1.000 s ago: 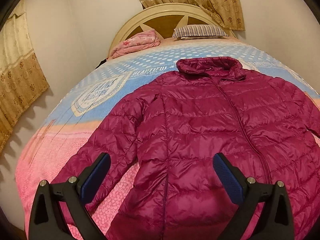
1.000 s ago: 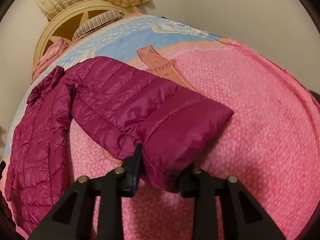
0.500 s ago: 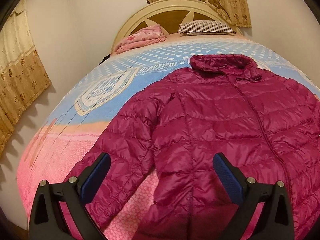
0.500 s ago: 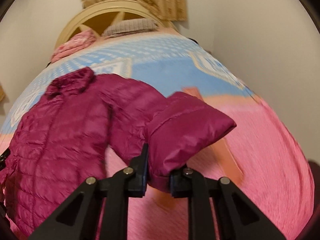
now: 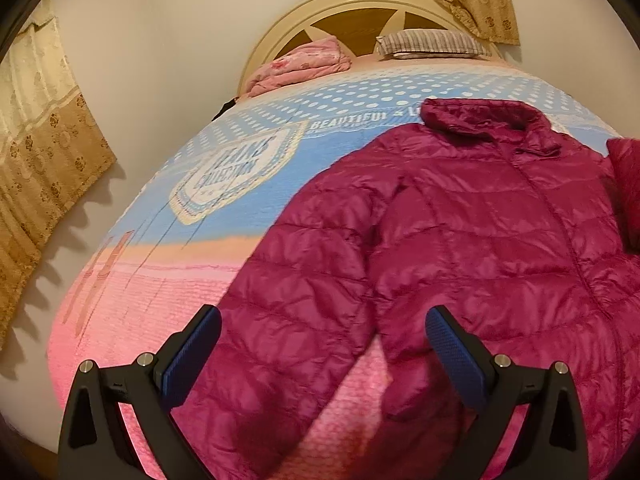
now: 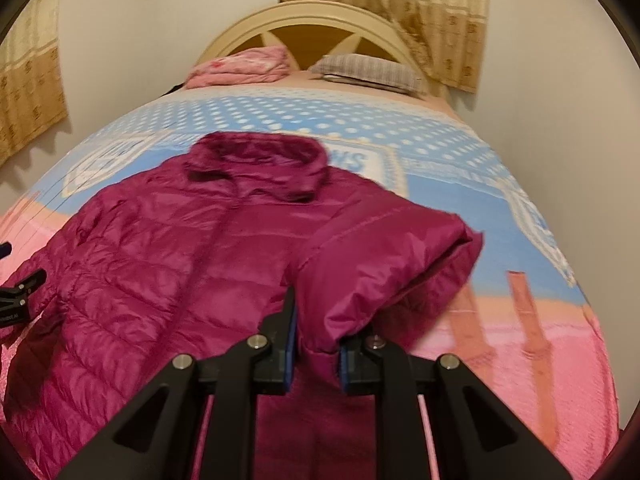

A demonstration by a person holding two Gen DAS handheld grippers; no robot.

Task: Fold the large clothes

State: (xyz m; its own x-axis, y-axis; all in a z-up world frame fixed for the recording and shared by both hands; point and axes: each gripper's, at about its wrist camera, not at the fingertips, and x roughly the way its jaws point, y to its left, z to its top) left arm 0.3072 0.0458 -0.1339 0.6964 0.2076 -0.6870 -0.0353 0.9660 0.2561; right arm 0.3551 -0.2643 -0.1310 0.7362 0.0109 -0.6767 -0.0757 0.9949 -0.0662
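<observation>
A magenta puffer jacket (image 5: 480,240) lies front up on the bed, zipped, collar toward the headboard. My right gripper (image 6: 316,332) is shut on the cuff of its right sleeve (image 6: 384,264). That sleeve is lifted and doubled over the jacket's right side, and its end shows at the left wrist view's right edge (image 5: 626,184). My left gripper (image 5: 322,320) is open and holds nothing. It hovers above the jacket's left sleeve (image 5: 288,320), which lies flat along the body. Part of the left gripper (image 6: 20,284) shows at the right wrist view's left edge.
The bedspread (image 5: 240,208) is blue with white dots far off and pink near me. A folded pink quilt (image 5: 304,64) and a striped pillow (image 5: 432,42) lie by the cream headboard (image 6: 320,16). Walls with curtains (image 5: 44,152) close in on both sides.
The right gripper has lifted the sleeve cuff off the pink bedspread and swung it in over the jacket, rolling level. The left gripper has shifted left, from over the body to over the left sleeve.
</observation>
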